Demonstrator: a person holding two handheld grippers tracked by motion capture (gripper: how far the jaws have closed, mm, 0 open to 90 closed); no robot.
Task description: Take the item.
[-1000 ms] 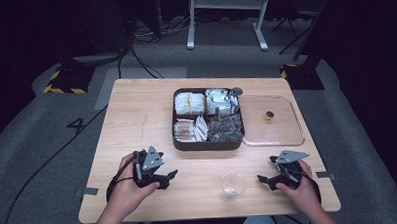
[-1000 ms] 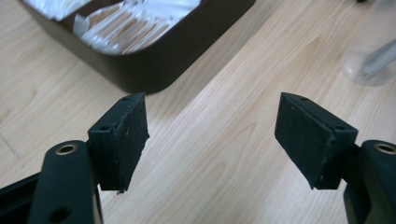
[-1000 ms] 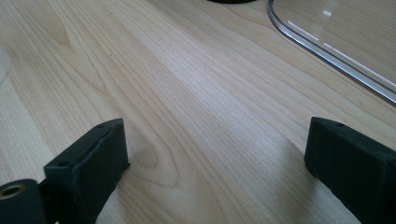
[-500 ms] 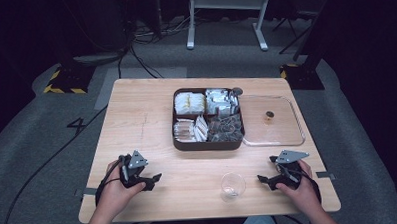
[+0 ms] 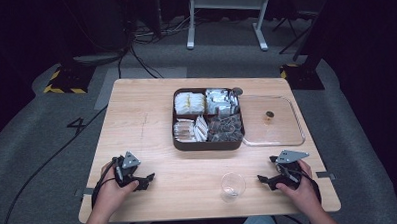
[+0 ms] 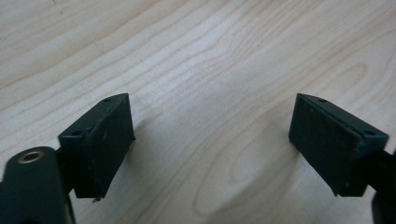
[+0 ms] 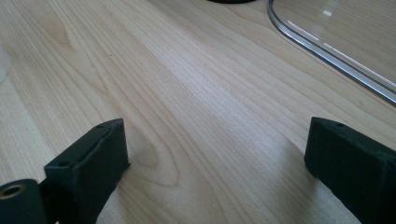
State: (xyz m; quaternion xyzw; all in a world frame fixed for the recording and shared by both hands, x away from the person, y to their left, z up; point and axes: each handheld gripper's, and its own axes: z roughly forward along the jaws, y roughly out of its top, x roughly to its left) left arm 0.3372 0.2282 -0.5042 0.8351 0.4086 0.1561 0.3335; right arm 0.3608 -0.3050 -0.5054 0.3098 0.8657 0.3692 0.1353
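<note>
Lab or recording studio, pale wooden table on grey carpet, black cables trailing at 11 o'clock, yellow-black hazard-striped floor blocks at 10 o'clock, white metal stand legs at 12 o'clock, dark surroundings

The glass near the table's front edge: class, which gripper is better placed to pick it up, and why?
Probably the right gripper: it rests open just beside the glass, jaws towards it. The left gripper, also open, sits farther across the table.

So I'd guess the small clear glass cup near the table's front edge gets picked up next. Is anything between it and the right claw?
Nothing visible. The small clear glass cup stands just left of the right claw, with bare wooden table between them. The claw is open and empty.
</note>
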